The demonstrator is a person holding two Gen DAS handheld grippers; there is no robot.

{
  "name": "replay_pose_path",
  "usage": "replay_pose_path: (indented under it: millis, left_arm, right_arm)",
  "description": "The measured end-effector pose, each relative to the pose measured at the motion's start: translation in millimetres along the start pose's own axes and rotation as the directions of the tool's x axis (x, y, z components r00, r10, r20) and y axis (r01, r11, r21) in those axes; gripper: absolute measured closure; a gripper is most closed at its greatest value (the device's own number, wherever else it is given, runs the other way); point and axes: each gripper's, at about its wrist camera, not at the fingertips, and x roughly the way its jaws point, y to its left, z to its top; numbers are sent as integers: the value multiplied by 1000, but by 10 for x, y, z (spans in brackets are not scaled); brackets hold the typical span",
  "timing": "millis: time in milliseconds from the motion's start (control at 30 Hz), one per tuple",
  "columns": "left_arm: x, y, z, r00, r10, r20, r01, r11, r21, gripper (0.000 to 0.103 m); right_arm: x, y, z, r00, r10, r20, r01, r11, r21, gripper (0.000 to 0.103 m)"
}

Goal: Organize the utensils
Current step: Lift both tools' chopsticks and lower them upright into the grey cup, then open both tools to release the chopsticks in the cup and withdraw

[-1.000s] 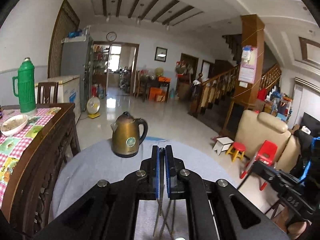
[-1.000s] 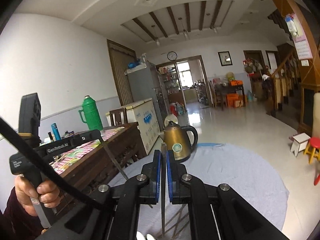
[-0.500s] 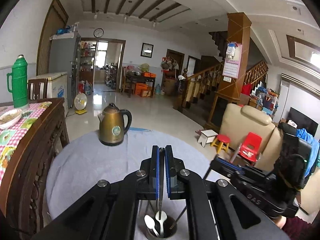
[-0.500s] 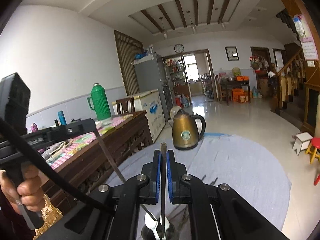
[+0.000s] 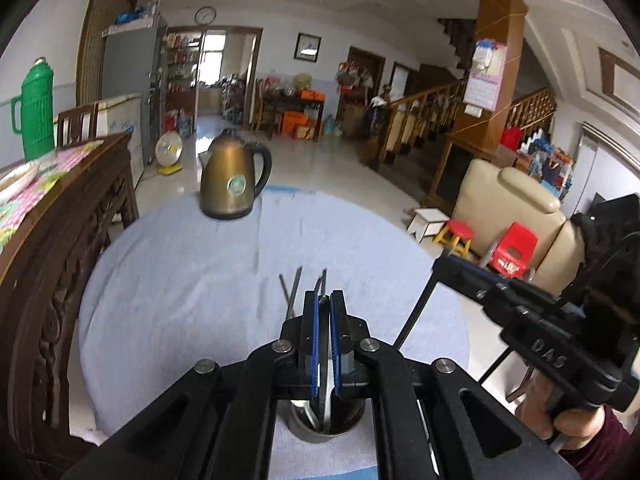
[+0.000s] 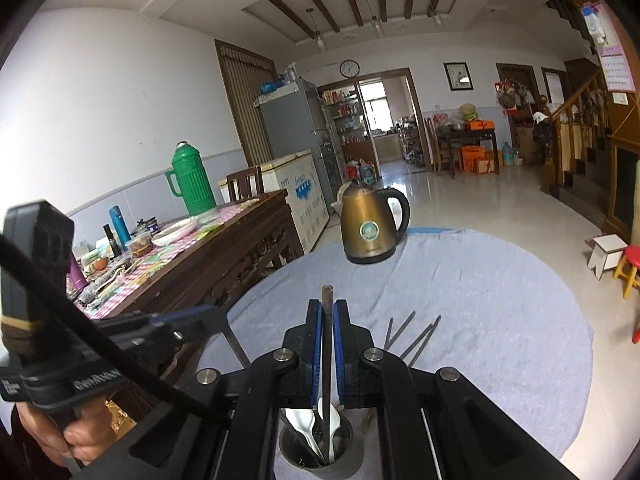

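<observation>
The right gripper (image 6: 328,344) was clamped on a metal chopstick (image 6: 327,320), held upright with its lower end down inside the steel cup (image 6: 316,450) at the near edge of the desk (image 6: 500,320). White spoons (image 6: 304,428) already stood in that cup. The left gripper (image 5: 324,340) hung over the same cup (image 5: 326,426); its pads were almost together with a pale handle (image 5: 329,380) between them, though I could not tell whether they actually pinched it.

More chopsticks (image 6: 416,338) lay loose on the grey cloth just beyond the cup, and a brass-coloured kettle (image 6: 370,226) stood at the far side.

To my eye the step in hand was dropping a stick into the cup. Doing it well would mean keeping it vertical, letting the tip reach the bottom before parting the pads, and keeping the two tools from knocking each other over so narrow a mouth.

Raised letters on the right gripper's body (image 5: 548,356) read roughly "DAS". The kettle's round badge was too small to read.
</observation>
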Motion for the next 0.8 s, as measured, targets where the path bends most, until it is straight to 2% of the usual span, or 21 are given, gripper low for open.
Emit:
replay_pose_path:
  millis: [233, 800]
  left_arm:
    - [52, -68, -61, 998, 57, -5, -57, 998, 24, 97]
    - [52, -152, -97, 992, 123, -1, -123, 990, 64, 96]
  right_arm:
    - [90, -92, -110, 999, -1, -34, 2, 999, 35, 97]
    - [162, -151, -167, 998, -2, -62, 6, 998, 68, 97]
